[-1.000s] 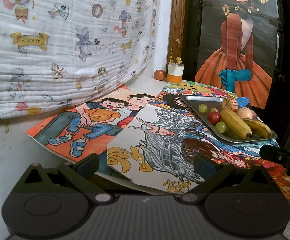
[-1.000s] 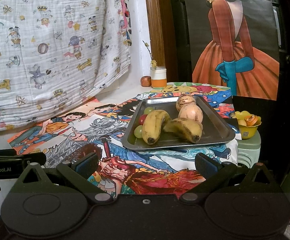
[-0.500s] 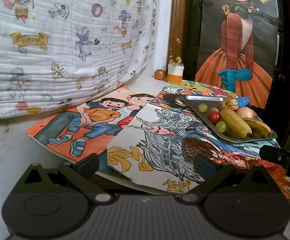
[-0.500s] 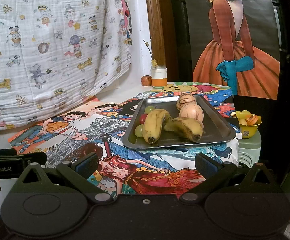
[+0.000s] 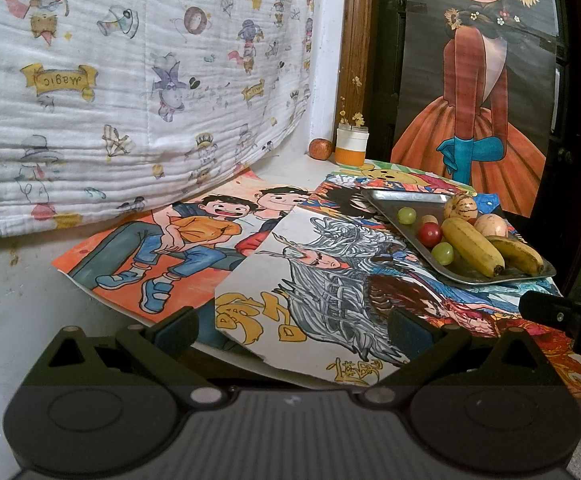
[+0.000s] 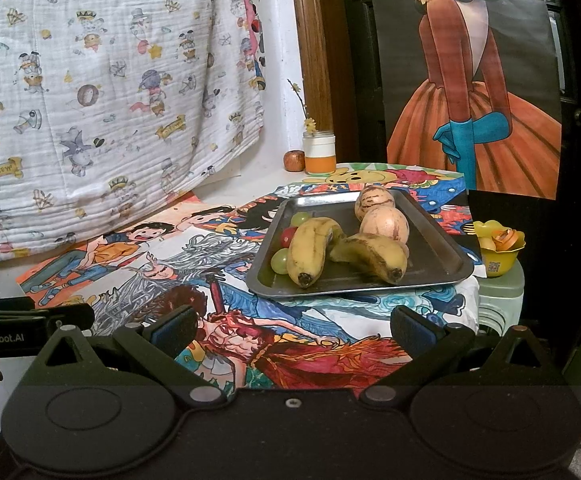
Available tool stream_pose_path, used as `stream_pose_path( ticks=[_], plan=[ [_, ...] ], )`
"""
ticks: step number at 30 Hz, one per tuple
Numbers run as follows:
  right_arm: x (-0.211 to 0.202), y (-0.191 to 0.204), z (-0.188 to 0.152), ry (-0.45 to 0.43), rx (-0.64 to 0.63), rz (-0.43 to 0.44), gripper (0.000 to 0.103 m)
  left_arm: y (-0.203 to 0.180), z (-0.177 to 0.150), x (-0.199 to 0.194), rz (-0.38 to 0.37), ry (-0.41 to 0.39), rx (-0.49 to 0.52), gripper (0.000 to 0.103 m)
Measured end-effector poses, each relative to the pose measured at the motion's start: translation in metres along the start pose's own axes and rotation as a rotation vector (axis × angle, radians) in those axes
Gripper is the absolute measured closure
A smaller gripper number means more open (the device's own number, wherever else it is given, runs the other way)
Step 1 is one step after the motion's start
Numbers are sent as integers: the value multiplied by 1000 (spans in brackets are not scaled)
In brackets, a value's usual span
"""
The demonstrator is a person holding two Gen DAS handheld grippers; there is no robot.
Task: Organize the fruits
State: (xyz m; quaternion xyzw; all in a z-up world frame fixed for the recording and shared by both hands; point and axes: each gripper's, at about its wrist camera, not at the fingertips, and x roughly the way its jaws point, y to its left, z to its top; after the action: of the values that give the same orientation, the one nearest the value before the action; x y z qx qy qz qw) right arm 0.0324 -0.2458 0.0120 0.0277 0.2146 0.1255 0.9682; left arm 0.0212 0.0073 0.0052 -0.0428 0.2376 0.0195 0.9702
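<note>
A metal tray (image 6: 438, 258) sits on the poster-covered table, to the right in the left wrist view (image 5: 386, 196). It holds two bananas (image 6: 310, 246), two round striped melons (image 6: 384, 226), a red tomato (image 6: 288, 236) and green grapes (image 6: 280, 260). My right gripper (image 6: 292, 326) is open and empty, in front of the tray and short of it. My left gripper (image 5: 292, 326) is open and empty over the posters, left of the tray. A small reddish fruit (image 6: 293, 160) lies at the back by the wall.
A white and orange jar (image 6: 320, 152) stands beside the reddish fruit. A yellow bowl (image 6: 498, 246) sits on a green stool past the table's right edge. A printed cloth (image 5: 130, 80) hangs on the left wall. A dark door with a poster stands behind.
The right gripper has moved slightly nearer the tray. The left gripper has barely moved.
</note>
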Motion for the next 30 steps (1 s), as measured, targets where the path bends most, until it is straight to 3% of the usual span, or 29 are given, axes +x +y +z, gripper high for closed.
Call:
stream_pose_path(
  ticks=[30],
  plan=[
    [1,2,0,2,1,0,1,-7,-1,-4,-26,-14,23,0]
  ],
)
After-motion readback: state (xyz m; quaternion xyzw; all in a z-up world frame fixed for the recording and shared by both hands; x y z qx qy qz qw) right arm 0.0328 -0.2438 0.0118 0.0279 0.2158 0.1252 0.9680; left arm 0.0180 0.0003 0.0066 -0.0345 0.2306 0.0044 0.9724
